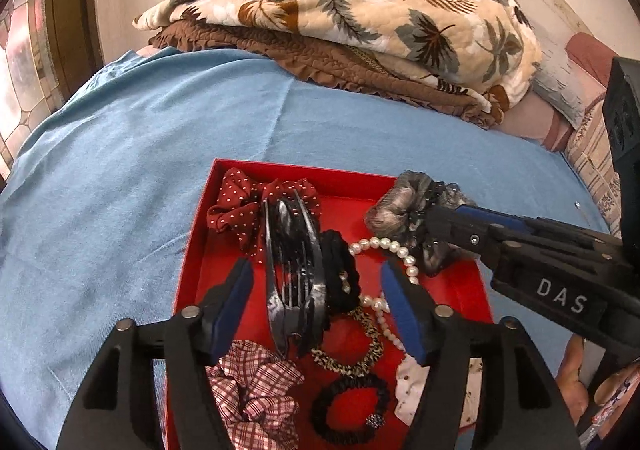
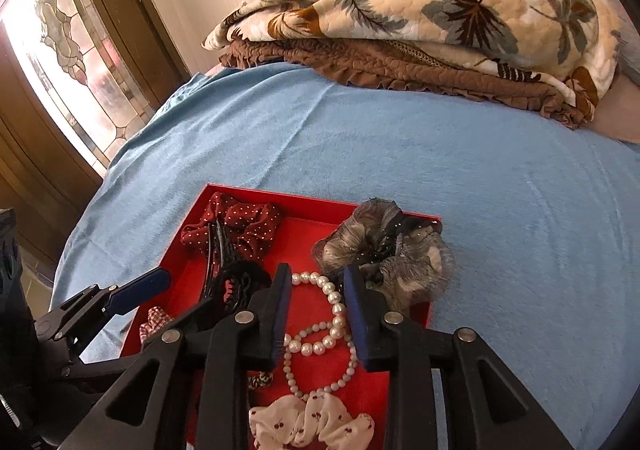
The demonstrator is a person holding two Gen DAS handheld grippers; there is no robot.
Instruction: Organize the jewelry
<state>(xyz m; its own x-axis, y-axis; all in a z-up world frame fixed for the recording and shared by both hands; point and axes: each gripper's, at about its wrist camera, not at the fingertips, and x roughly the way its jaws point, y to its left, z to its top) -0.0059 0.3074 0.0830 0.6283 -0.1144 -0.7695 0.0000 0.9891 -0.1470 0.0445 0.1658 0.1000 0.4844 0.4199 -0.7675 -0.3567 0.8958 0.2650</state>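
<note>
A red tray (image 1: 304,166) (image 2: 280,196) lies on the bed and holds hair ties and jewelry. My left gripper (image 1: 316,270) hangs over it, open, with a black claw clip (image 1: 294,270) (image 2: 224,270) lying between its fingers, pads clear of it. My right gripper (image 2: 318,274) (image 1: 430,224) is open above a pearl necklace (image 2: 336,310) (image 1: 394,246), beside a grey scrunchie (image 2: 400,270) (image 1: 400,202) at the tray's far right corner. A maroon dotted scrunchie (image 1: 236,206) sits at the far left.
The tray also holds a plaid scrunchie (image 1: 256,386), a leopard hair tie (image 1: 352,362), a black hair tie (image 1: 348,410) and a white cherry scrunchie (image 2: 308,422). A blue sheet (image 1: 160,150) covers the bed. A folded leaf-print quilt (image 1: 360,18) lies behind, with a stained-glass window (image 2: 72,50) at left.
</note>
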